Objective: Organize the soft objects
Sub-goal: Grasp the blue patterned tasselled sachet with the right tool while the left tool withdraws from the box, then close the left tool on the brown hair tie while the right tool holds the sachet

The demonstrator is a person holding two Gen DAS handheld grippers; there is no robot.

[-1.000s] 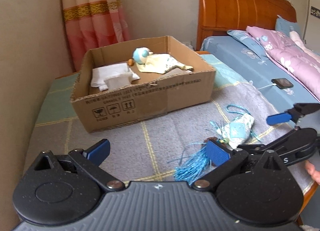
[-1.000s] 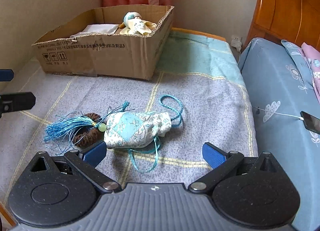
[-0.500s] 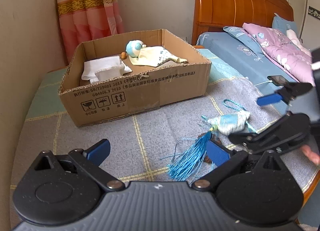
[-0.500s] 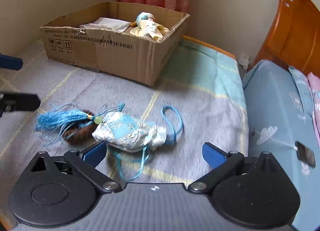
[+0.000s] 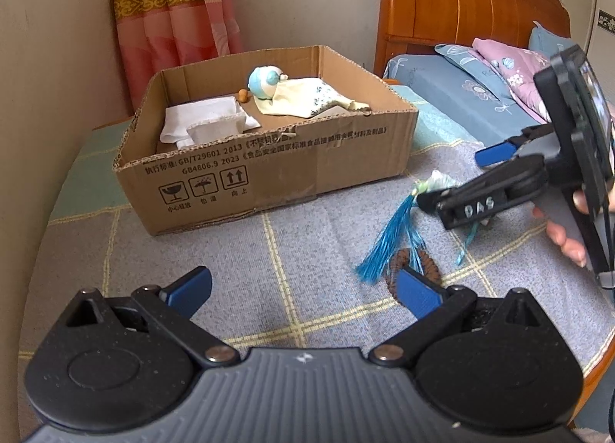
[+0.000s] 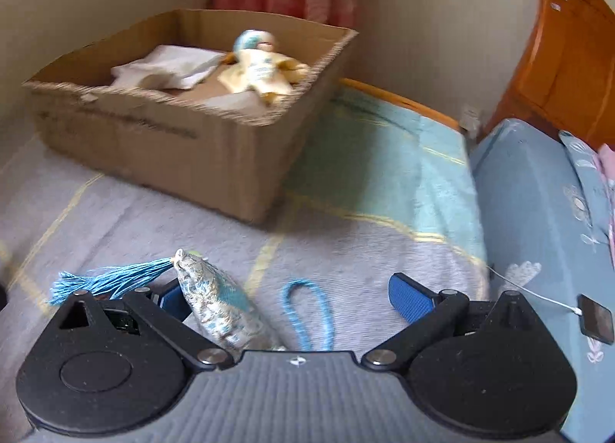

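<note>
Right tool (image 6: 284, 299) spread around the blue-tasselled patterned fabric sachet (image 6: 215, 304) on the grey checked blanket (image 6: 346, 251); left tool (image 5: 303, 289) spread, empty.

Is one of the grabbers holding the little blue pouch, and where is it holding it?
Not yet. The right gripper is wide open around the pouch, near its tassel end, not squeezing it. The left gripper is open and empty.
</note>
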